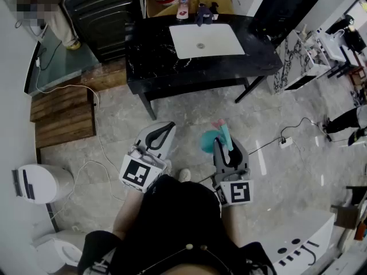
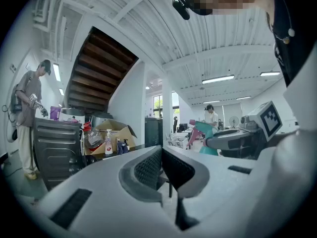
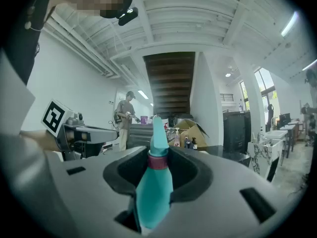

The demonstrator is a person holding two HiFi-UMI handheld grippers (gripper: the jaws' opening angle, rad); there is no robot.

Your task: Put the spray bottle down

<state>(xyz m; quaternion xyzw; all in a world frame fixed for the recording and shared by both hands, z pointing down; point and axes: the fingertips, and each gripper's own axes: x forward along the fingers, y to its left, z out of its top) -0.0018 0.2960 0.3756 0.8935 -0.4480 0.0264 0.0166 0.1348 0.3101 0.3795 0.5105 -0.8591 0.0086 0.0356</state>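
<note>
A teal spray bottle (image 1: 213,140) with a pink collar and a teal-and-pink head sits between the jaws of my right gripper (image 1: 225,145), which is shut on it. In the right gripper view the bottle (image 3: 154,182) runs up the middle of the picture, its head past the jaw tips of that gripper (image 3: 157,170). My left gripper (image 1: 163,132) is beside it to the left, jaws together with nothing in them (image 2: 161,165). Both hang over the marble floor, short of the black table (image 1: 166,73). The left gripper view shows the bottle (image 2: 210,133) at the right.
The black table has a white basin (image 1: 206,40) set in it and small bottles (image 1: 183,4) at its far edge. A black cabinet (image 1: 103,10) and a person (image 1: 54,16) are at the back left. A white bin (image 1: 40,182) stands left; a power strip (image 1: 285,142) and cables lie on the floor.
</note>
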